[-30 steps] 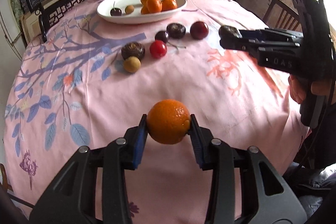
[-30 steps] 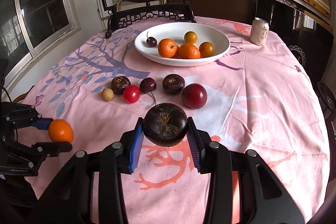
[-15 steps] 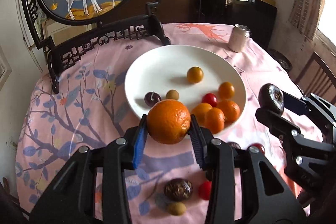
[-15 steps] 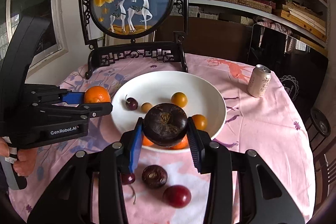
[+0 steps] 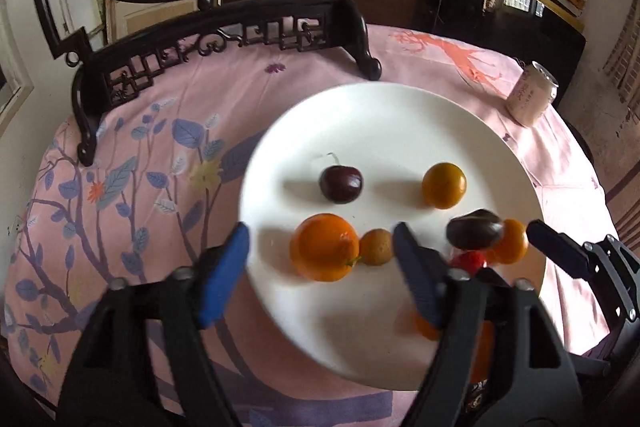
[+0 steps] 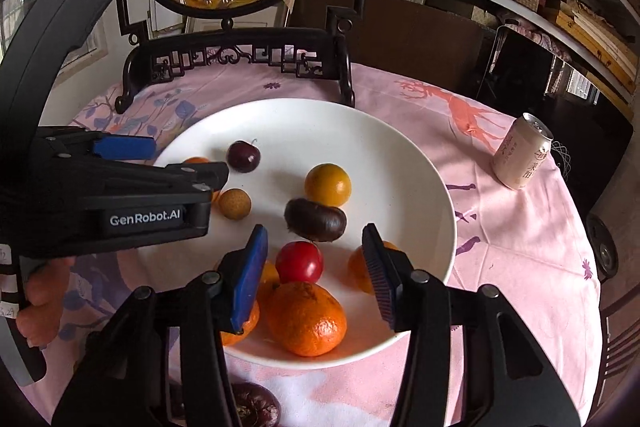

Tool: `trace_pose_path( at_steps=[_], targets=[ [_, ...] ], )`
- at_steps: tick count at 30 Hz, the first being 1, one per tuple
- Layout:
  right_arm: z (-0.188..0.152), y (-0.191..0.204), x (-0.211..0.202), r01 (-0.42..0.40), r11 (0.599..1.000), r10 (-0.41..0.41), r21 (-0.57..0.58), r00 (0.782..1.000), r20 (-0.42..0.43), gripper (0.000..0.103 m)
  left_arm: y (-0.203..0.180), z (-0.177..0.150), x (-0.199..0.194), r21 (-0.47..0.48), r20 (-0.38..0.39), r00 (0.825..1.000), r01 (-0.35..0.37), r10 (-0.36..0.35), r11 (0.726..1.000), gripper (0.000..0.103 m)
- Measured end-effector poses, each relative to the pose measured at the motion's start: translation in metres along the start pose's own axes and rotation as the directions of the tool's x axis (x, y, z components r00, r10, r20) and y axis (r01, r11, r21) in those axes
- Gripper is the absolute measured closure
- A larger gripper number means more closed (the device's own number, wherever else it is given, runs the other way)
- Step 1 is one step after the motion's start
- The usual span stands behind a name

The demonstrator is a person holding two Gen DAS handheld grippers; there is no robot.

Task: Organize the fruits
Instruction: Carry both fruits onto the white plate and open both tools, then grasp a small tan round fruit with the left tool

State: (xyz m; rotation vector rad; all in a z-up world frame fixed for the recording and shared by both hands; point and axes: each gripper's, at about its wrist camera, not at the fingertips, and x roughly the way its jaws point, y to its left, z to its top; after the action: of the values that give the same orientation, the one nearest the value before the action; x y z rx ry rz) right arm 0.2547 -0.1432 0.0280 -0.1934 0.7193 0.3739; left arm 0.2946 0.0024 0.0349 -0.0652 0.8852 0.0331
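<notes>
White and shallow, the plate sits on the pink printed tablecloth of the tabletop, and both claws hang over its near side. The left claw has just been opening: its blue pads stand wide apart, touching nothing, and the orange lies loose on the plate below the gap, touching a small tan fruit on its right. Behind them on the plate rest a dark cherry with its stem and a yellow-orange round fruit.

The right claw has also just been opening, and its pads are clear of the dark brown fruit, which appears blurred just beyond the fingertips, above or on the plate beside a red fruit. A large mandarin lies at the near rim between the right claw's fingers, with more orange fruit partly hidden behind the fingers. Another dark fruit remains on the cloth below the plate.

A pale drink can stands upright on the tabletop well to the right of the plate. Behind the plate stands a dark carved frame carrying a round deer picture. A person's fingers grip the left tool's handle.
</notes>
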Motion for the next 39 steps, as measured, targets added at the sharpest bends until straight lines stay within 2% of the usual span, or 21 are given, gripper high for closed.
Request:
trace_pose_path(
  at_steps=[4,8,11,22,35,37,39],
  targets=[
    [-0.011,-0.012,-0.021,-0.018,0.997,0.015,0.070,0.999,0.034,0.054,0.003,-0.007,-0.022,0.019,0.028,0.999,0.021,-0.021,1.000,0.020],
    [-0.029,-0.023,-0.042,-0.057,0.990,0.054,0.125,0.998,0.024,0.054,0.008,-0.024,-0.044,0.006,0.038,0.998,0.055,-0.055,0.998,0.016],
    [-0.045,-0.024,-0.057,-0.069,0.988,0.069,0.139,0.998,0.004,0.054,0.011,-0.040,-0.057,0.010,0.039,0.998,0.052,-0.052,0.999,0.014],
    [-0.098,0.003,-0.091,-0.119,0.983,0.126,0.140,0.991,-0.038,0.054,0.018,-0.109,-0.091,0.066,0.014,0.998,0.062,-0.063,0.996,0.014],
    [-0.124,0.013,-0.097,-0.139,0.965,0.156,0.221,0.986,-0.062,0.054,0.019,-0.162,-0.080,0.101,-0.100,0.991,0.098,-0.087,0.990,0.015],
    [-0.124,0.015,-0.099,-0.139,0.966,0.155,0.219,0.986,-0.060,0.054,0.016,-0.165,-0.078,0.116,-0.110,0.990,0.105,-0.093,0.988,0.021],
    [-0.125,0.018,-0.100,-0.140,0.967,0.157,0.214,0.986,-0.062,0.054,0.012,-0.169,-0.074,0.149,-0.127,0.988,0.108,-0.089,0.983,0.045]
  ],
)
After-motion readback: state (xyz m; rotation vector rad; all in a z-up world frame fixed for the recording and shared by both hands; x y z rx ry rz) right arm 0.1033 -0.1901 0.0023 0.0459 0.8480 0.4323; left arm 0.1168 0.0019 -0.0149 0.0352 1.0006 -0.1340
